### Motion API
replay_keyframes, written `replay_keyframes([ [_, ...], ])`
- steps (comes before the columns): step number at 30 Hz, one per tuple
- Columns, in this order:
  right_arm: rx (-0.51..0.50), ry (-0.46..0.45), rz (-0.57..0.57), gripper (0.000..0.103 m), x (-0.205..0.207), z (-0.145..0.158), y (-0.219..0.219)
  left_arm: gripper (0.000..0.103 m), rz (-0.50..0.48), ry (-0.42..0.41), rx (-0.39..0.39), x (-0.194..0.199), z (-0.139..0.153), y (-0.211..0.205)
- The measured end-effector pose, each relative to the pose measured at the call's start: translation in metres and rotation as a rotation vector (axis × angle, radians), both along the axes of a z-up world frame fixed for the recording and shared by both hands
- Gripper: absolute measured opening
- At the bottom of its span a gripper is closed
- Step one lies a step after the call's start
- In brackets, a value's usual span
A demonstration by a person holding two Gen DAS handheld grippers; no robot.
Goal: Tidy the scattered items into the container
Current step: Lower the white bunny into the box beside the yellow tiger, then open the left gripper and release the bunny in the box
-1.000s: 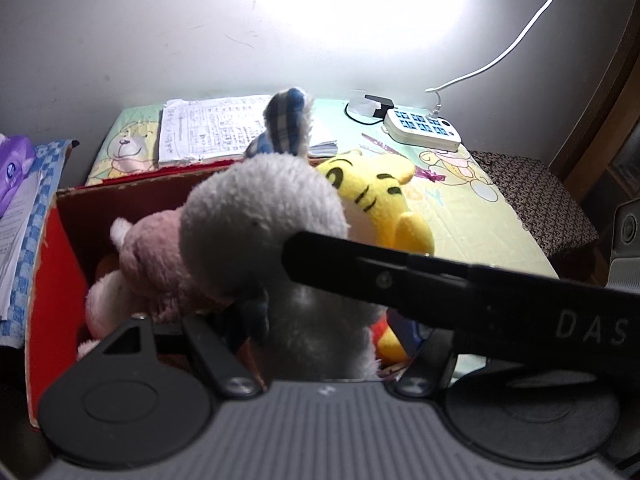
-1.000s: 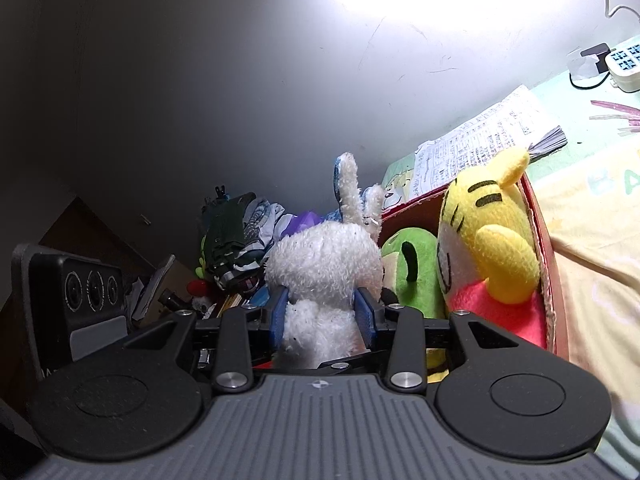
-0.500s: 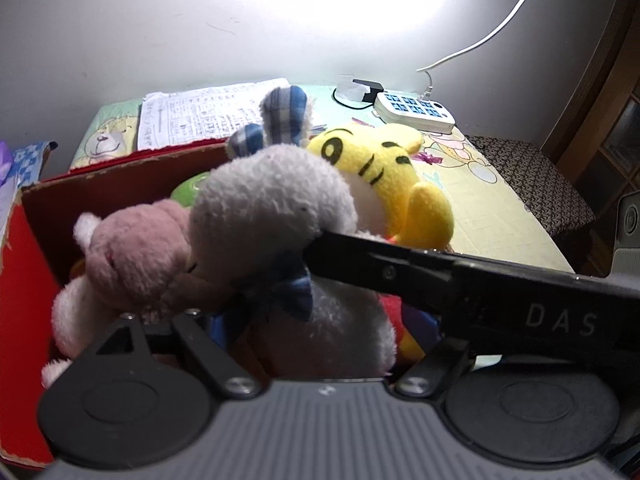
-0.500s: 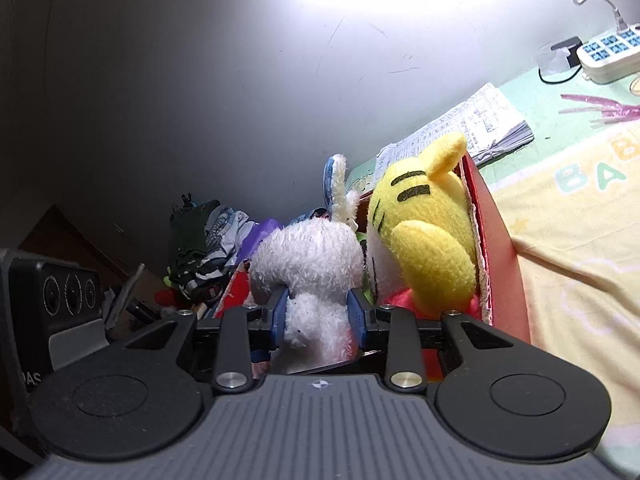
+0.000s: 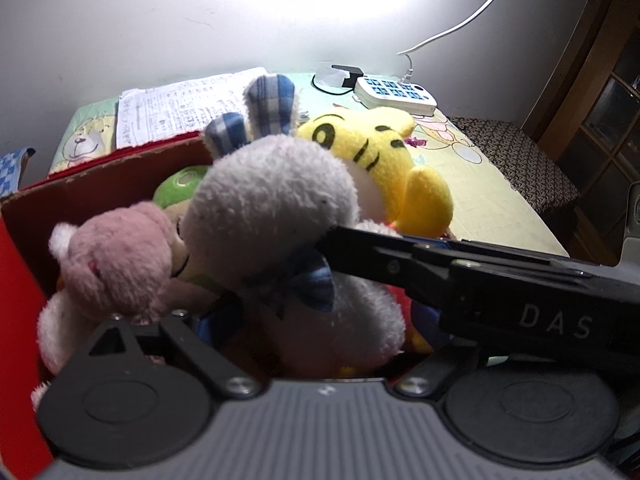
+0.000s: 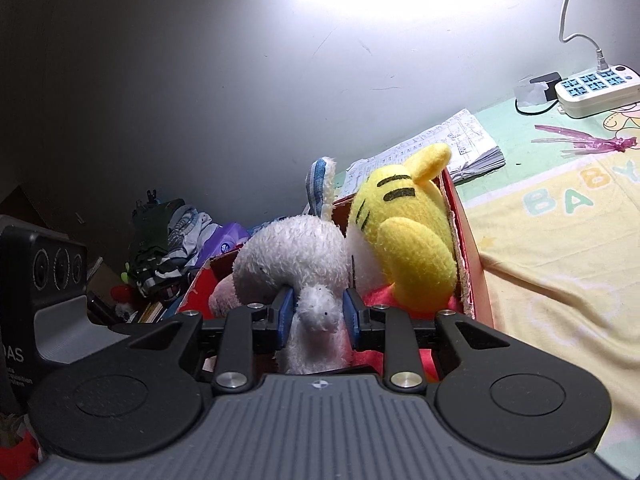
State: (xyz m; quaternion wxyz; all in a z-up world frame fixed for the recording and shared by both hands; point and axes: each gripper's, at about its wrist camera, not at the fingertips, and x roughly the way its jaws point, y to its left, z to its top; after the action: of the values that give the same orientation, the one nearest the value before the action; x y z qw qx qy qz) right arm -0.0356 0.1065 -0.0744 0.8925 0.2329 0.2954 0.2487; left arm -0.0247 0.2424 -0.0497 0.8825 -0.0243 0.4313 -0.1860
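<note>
The right gripper (image 6: pixel 316 314) pinches the white rabbit (image 6: pixel 294 258) at its neck, body upright over the red box (image 6: pixel 472 264). The left gripper's (image 5: pixel 320 320) fingers are opening around the rabbit's body, not visibly pressing, so the right alone holds it.

Blown-out wall glare, dim fisheye-warped edges

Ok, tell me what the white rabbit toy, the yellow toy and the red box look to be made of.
White rabbit toy: fluffy pile fabric, matte, probably synthetic plush; its ears show woven blue check cloth.
Yellow toy: short fuzzy plush, matte, with black stripes that look stitched on.
Red box: seemingly cardboard, red outside with a pale, frayed cut edge; brown inside in the left wrist view.
</note>
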Motion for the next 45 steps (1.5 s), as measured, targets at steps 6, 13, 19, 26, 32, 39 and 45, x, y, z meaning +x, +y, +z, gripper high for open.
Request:
replay_keyframes([
  [6, 0.001, 0.033, -0.005, 0.029, 0.007, 0.000, 0.001, 0.102, 0.034, 0.053, 0.008, 0.011, -0.007, 0.000],
  [13, -0.032, 0.078, -0.028, 0.038, -0.001, 0.008, 0.002, 0.102, 0.052, 0.060, 0.005, 0.009, -0.006, -0.002],
  [19, -0.106, 0.039, -0.088, 0.045, -0.014, 0.019, -0.002, 0.102, 0.076, 0.063, 0.017, 0.003, -0.004, -0.001],
  [26, -0.093, 0.058, -0.117, 0.047, -0.013, 0.014, -0.004, 0.102, 0.092, 0.050, 0.020, 0.001, -0.006, -0.001],
  [32, -0.071, 0.088, -0.139, 0.045, -0.012, 0.008, -0.004, 0.101, 0.095, 0.026, 0.065, -0.004, -0.003, -0.008],
  [39, -0.061, 0.111, -0.143, 0.045, -0.013, 0.007, -0.004, 0.102, 0.111, 0.020, 0.104, -0.008, 0.000, -0.010],
  [45, -0.055, 0.119, -0.138, 0.045, -0.015, 0.007, -0.003, 0.102, 0.145, 0.049, 0.111, -0.011, 0.000, -0.009],
])
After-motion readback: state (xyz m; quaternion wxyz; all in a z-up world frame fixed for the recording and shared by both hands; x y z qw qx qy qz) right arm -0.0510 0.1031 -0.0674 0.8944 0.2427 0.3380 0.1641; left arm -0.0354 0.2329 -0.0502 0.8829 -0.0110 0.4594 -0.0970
